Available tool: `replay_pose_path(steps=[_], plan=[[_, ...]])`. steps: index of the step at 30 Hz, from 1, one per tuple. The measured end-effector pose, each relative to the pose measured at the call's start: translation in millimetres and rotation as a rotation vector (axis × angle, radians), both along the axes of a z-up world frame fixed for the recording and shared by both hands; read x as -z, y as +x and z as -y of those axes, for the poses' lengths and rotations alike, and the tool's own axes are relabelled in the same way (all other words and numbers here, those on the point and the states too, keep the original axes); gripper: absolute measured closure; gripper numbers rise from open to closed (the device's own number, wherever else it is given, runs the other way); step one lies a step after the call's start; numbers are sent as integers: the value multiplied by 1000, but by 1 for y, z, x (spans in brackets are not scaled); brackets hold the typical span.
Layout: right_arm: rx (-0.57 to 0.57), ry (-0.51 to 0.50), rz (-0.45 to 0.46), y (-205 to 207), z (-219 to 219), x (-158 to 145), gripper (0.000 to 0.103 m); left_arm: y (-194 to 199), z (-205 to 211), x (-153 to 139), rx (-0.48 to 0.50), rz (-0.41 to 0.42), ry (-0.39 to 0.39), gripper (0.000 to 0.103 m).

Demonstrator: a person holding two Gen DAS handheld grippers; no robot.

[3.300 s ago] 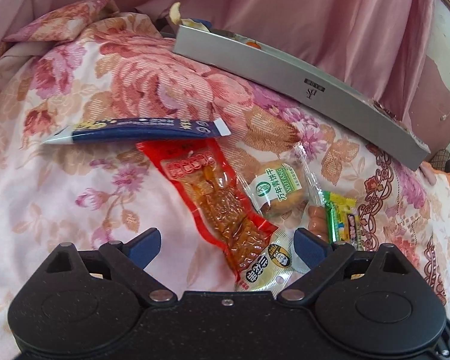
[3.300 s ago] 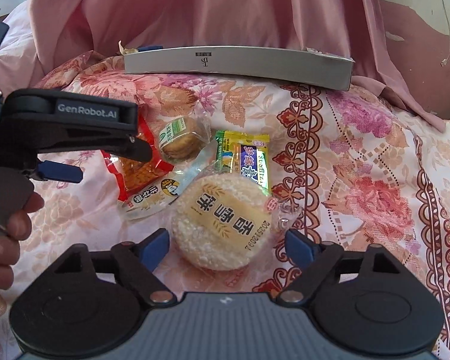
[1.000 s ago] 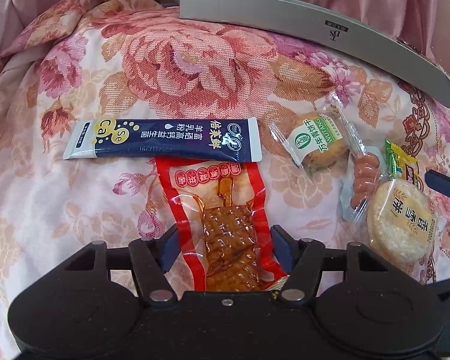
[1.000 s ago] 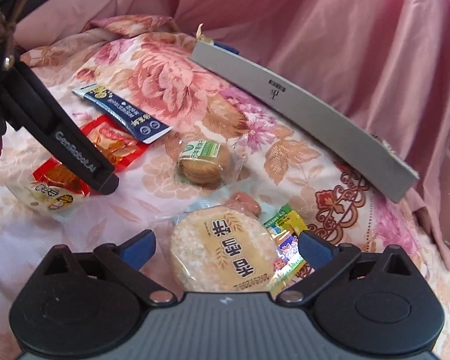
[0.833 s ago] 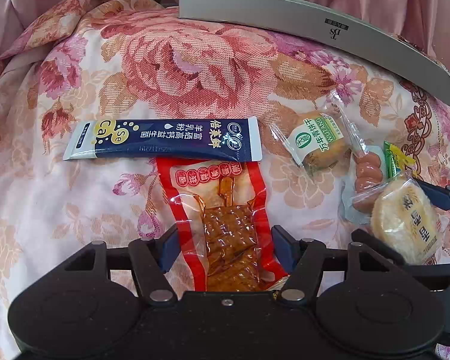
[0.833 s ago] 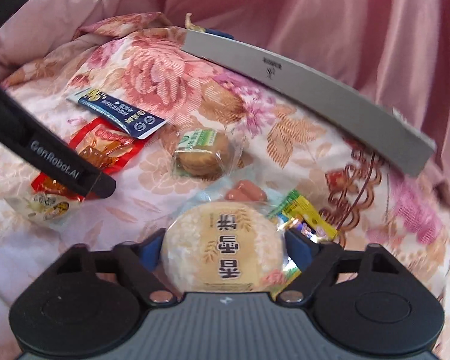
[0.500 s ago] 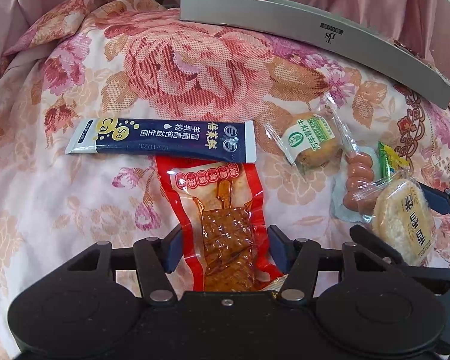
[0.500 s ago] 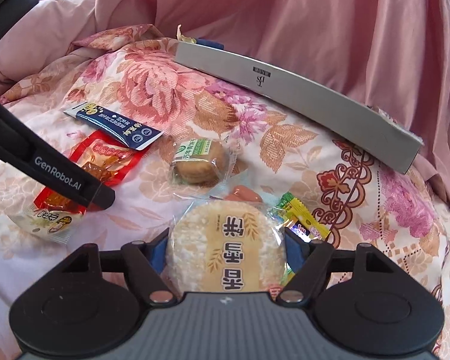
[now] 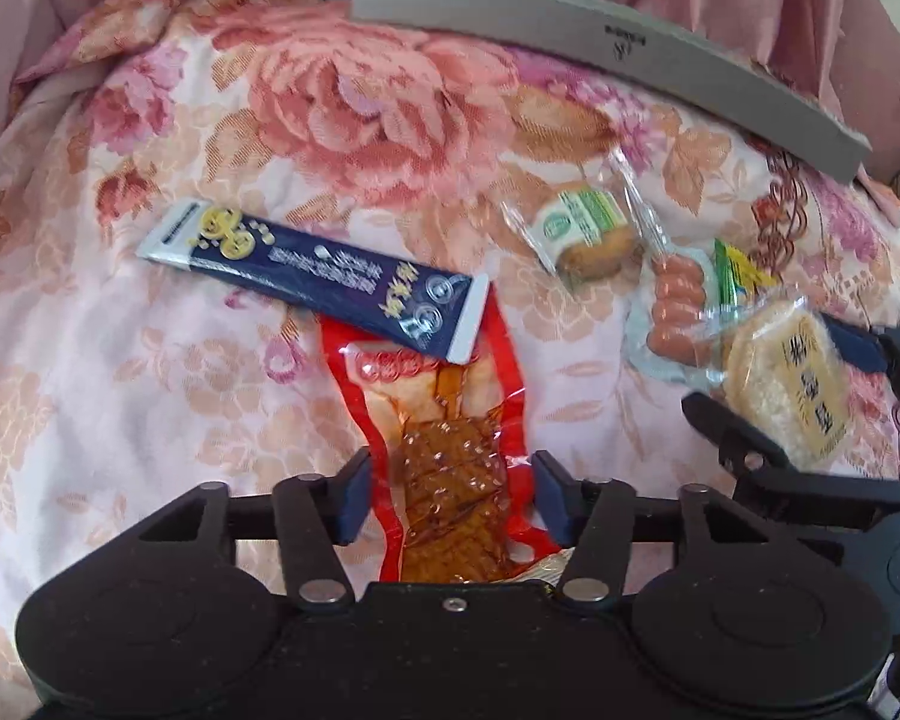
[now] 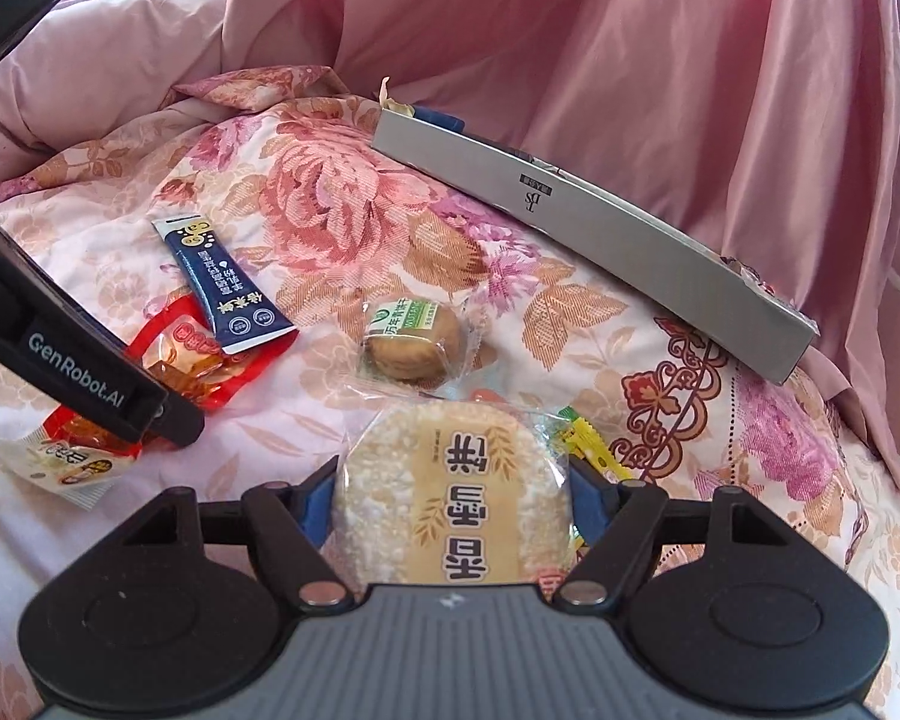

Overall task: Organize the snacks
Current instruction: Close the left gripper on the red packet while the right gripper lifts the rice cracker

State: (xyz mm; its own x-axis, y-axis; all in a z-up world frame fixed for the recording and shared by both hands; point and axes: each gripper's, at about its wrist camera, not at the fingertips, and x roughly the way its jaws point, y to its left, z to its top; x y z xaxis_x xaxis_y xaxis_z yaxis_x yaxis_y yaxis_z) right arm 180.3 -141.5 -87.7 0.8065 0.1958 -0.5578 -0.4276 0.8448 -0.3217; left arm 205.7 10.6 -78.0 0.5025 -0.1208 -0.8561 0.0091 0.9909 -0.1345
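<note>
My left gripper (image 9: pixel 450 495) is shut on a red packet of brown dried tofu (image 9: pixel 444 450), lifted at its near end; the packet's far end tilts a dark blue stick sachet (image 9: pixel 318 276). My right gripper (image 10: pixel 450 501) is shut on a round wrapped rice cracker (image 10: pixel 450 504), which also shows in the left wrist view (image 9: pixel 792 384). A wrapped biscuit (image 10: pixel 411 342), small sausages (image 9: pixel 675 312) and a green-yellow candy packet (image 10: pixel 594 450) lie on the floral bedspread. A long grey box (image 10: pixel 600 234) lies at the back.
Pink curtain fabric (image 10: pixel 570 48) hangs behind the grey box. A pink pillow (image 10: pixel 90 60) sits at the back left. A cream packet (image 10: pixel 66 462) hangs under the red one. The left gripper's body (image 10: pixel 90 360) crosses the left of the right wrist view.
Both grippers closed: the left on the red tofu packet, the right on the rice cracker. Both snacks have risen off the bedspread, and the blue sachet has tilted.
</note>
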Motion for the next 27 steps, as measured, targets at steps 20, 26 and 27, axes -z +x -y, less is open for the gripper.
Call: replay_pose_path(steps=[20,26,27], plan=[[0,-11,47,-1,1,-5,26,-22,9,-8,41,1,25,55],[-4,-13,55,-3,0,-6,26,-29,6,-12,12,13,0,61],[-3,-11,57,-3,1,-6,26,-31,6,-12,8,15,-1,61]])
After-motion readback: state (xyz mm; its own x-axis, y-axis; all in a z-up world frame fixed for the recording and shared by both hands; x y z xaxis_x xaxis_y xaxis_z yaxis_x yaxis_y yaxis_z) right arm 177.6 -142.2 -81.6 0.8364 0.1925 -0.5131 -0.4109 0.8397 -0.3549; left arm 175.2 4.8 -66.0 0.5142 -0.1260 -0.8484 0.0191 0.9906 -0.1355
